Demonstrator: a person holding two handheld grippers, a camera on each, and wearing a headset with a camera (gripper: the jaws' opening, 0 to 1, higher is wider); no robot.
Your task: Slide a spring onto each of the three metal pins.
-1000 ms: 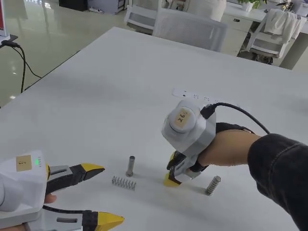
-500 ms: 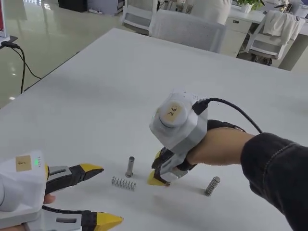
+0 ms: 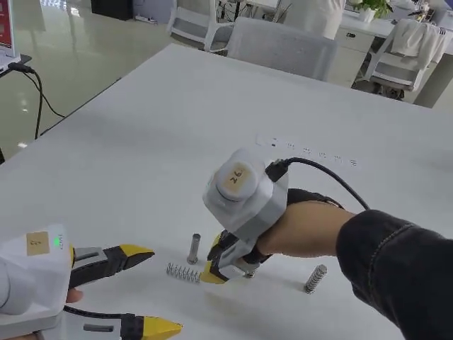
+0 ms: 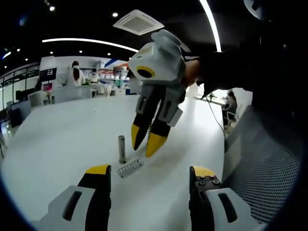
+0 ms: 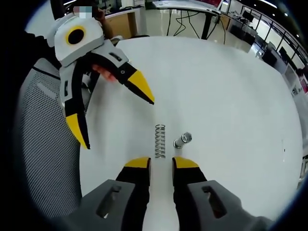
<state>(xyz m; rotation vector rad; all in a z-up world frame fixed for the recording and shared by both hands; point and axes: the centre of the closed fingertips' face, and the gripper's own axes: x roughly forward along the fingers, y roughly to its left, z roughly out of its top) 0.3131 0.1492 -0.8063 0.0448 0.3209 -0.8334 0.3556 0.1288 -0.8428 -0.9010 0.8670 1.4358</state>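
We see the right gripper tipped down over the white table. Its yellow-tipped jaws are parted by only a narrow gap with nothing between them, and the tips are just short of the near end of a loose spring. That spring lies flat on the table, just beside the foot of an upright metal pin, on the side of the pin nearer to us; whether spring and pin touch we cannot tell. In the right gripper view the spring runs away from the gap between the jaws, with the pin just off to one side of it. The person's hand wraps the right gripper's handle. The left gripper is held low and near the pin on our side, its jaws spread wide and empty, pointed toward the pin and the spring. A second spring stands tilted on the table on the far side of the right gripper from the pin, well apart from it; we cannot tell whether a pin sits inside it. Beyond the pin, well apart, a white power strip lies flat on the table.
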